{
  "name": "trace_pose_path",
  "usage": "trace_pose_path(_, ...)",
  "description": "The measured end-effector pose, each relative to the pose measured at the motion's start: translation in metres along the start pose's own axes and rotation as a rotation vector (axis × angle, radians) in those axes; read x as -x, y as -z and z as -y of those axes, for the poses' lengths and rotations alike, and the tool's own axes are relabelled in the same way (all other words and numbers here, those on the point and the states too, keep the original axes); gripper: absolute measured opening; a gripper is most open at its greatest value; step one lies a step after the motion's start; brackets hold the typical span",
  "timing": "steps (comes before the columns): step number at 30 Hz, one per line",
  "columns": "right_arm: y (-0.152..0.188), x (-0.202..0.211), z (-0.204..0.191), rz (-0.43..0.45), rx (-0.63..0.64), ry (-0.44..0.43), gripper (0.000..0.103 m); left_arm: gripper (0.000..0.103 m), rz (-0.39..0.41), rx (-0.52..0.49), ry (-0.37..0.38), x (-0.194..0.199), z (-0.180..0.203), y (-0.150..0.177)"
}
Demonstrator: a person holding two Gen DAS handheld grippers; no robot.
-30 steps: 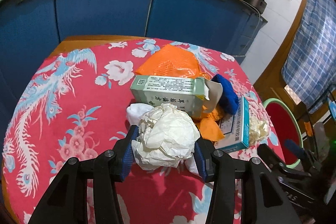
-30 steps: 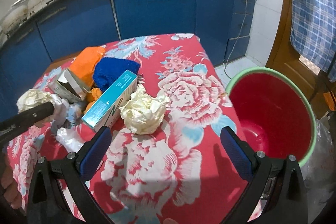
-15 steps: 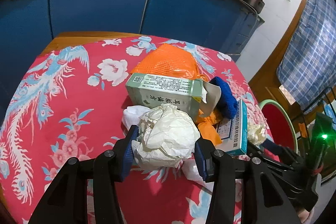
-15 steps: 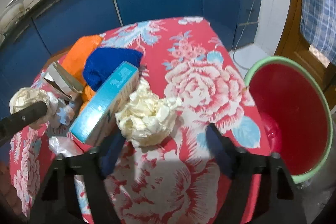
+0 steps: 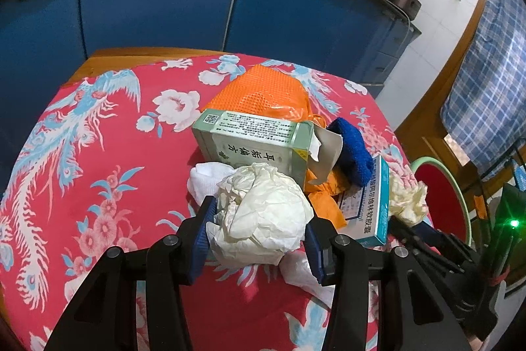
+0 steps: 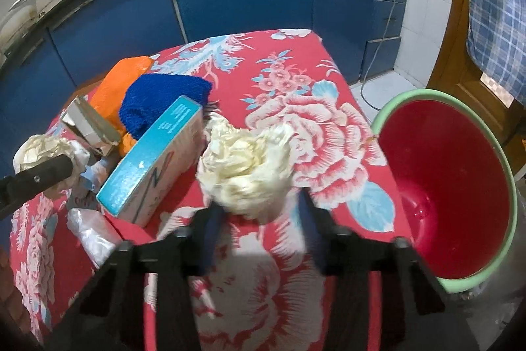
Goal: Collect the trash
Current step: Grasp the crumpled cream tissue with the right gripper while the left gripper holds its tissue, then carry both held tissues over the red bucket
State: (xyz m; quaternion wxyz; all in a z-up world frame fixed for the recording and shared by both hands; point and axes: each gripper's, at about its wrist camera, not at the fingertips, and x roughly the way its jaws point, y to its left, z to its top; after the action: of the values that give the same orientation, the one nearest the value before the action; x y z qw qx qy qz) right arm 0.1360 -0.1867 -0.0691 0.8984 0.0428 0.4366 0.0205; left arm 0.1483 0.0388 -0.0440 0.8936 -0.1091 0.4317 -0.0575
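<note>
While closing, right tool [image 6: 258, 232] around paper wad [image 6: 245, 165]

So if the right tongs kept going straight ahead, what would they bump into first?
The cream crumpled paper ball. It already sits between the right tongs, whose jaws are closing around it. Past it lies only the red flowered tablecloth, probably, though depth is hard to judge here.

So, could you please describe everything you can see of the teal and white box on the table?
The teal and white box is a flat, closed cardboard carton, teal on top, white on its printed side. It lies tilted on the floral tablecloth, leaning on the pile, the blue knitted cloth by its far end. The yellowish paper wad sits right beside it, seemingly touching, between the closing right gripper jaws.
</note>
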Motion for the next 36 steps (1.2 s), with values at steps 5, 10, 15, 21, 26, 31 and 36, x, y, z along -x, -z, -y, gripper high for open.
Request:
trace_pose_path(5,0.004,0.006,0.01,-0.006,-0.017,-0.034,0.016,0.051,0.007,-0.006,-0.014,0.007,0.007,0.003)
trace_pose_path(10,0.01,0.022,0.015,0.034,-0.007,-0.053,0.008,0.051,0.023,-0.018,-0.021,0.016,0.016,0.006)
trace_pose_path(15,0.013,0.046,0.019,0.091,0.001,-0.066,0.008,0.051,0.052,-0.043,-0.02,0.029,0.027,0.008)
trace_pose_path(21,0.02,0.076,0.022,0.146,0.008,-0.074,0.008,0.051,0.081,-0.076,-0.006,0.044,0.044,0.013)
trace_pose_path(26,0.023,0.097,0.029,0.189,0.002,-0.067,0.008,0.051,0.095,-0.112,0.008,0.051,0.061,0.015)
trace_pose_path(31,0.024,0.114,0.041,0.22,-0.009,-0.053,0.008,0.051,0.102,-0.148,0.026,0.053,0.08,0.017)
trace_pose_path(36,0.024,0.124,0.055,0.247,-0.024,-0.028,0.008,0.051,0.1,-0.191,0.044,0.047,0.102,0.015)
